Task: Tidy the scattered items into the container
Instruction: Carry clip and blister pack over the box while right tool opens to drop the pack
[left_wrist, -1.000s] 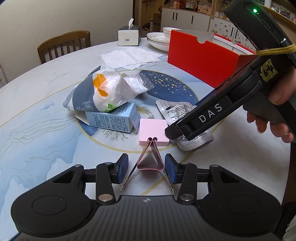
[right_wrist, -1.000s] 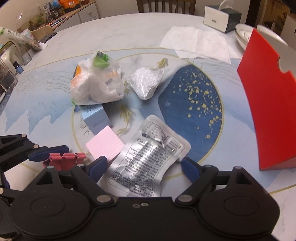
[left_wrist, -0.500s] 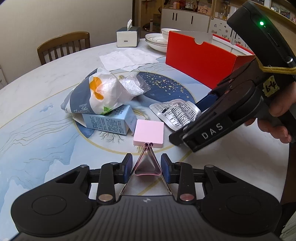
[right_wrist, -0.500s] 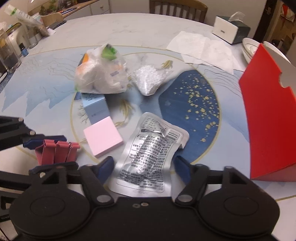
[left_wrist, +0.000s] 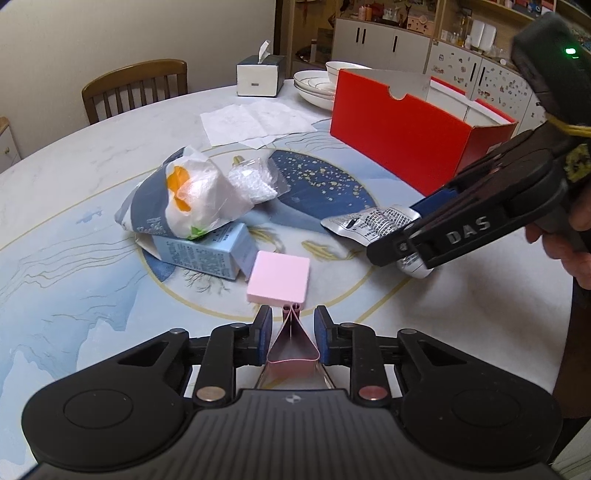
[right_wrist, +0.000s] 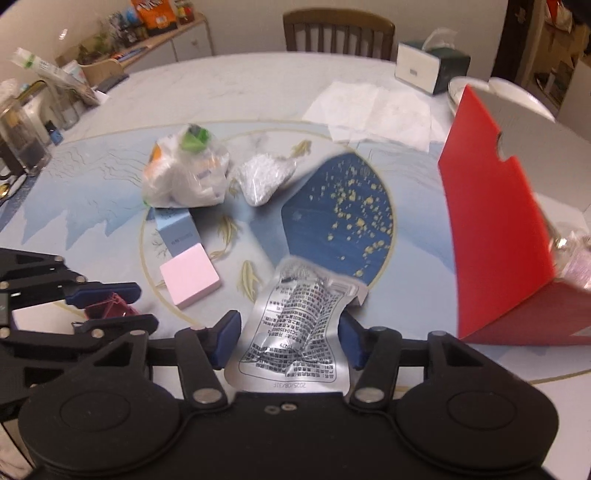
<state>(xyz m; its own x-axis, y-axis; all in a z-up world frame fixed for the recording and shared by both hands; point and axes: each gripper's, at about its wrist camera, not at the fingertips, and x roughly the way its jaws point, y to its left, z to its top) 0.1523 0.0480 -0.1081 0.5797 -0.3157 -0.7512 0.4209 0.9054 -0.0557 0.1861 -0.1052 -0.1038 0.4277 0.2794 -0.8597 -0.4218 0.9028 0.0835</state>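
The left gripper (left_wrist: 293, 336) squeezes the pink clip (left_wrist: 293, 349). The right gripper (right_wrist: 290, 341) pinches the silver packet (right_wrist: 295, 328). The red box (right_wrist: 495, 229) stands to its right, ahead.

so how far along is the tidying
Early. The left tool grips the pink binder clip; the right tool pinches the silver foil pouch. The pink pad, blue carton and two plastic bags lie outside the red box.
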